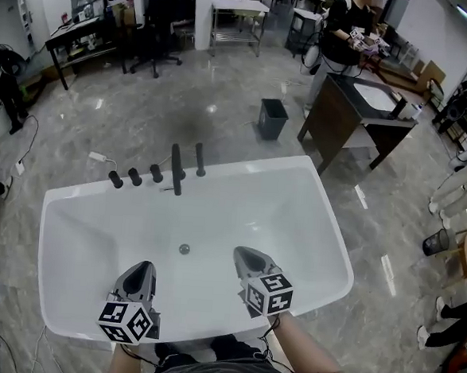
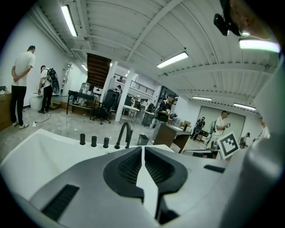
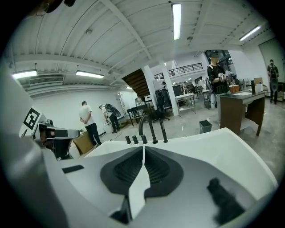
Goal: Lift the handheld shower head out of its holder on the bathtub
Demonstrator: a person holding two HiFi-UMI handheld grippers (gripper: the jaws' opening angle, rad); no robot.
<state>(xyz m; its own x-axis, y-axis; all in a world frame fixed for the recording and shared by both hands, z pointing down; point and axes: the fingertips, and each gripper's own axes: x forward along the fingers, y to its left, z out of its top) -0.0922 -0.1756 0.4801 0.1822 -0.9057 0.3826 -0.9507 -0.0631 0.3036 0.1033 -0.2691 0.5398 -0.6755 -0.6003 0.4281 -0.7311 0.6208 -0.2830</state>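
Observation:
The black handheld shower head [image 1: 200, 159] stands upright in its holder on the far rim of the white bathtub [image 1: 326, 228]. Beside it are a black spout [image 1: 176, 170] and three black knobs [image 1: 135, 176]. My left gripper [image 1: 142, 268] and right gripper [image 1: 243, 254] hover over the near half of the tub, well short of the fixtures, both shut with nothing in them. The left gripper view shows its shut jaws [image 2: 142, 151] aimed toward the shower head [image 2: 128, 139]. The right gripper view shows its shut jaws [image 3: 143, 151] with the shower head [image 3: 163, 131] ahead.
A drain [image 1: 184, 249] sits in the tub floor between the grippers and the fixtures. Behind the tub stand a dark bin [image 1: 273, 117] and a dark vanity with a basin [image 1: 366, 111]. A person [image 1: 340, 30] stands farther back, near tables and chairs.

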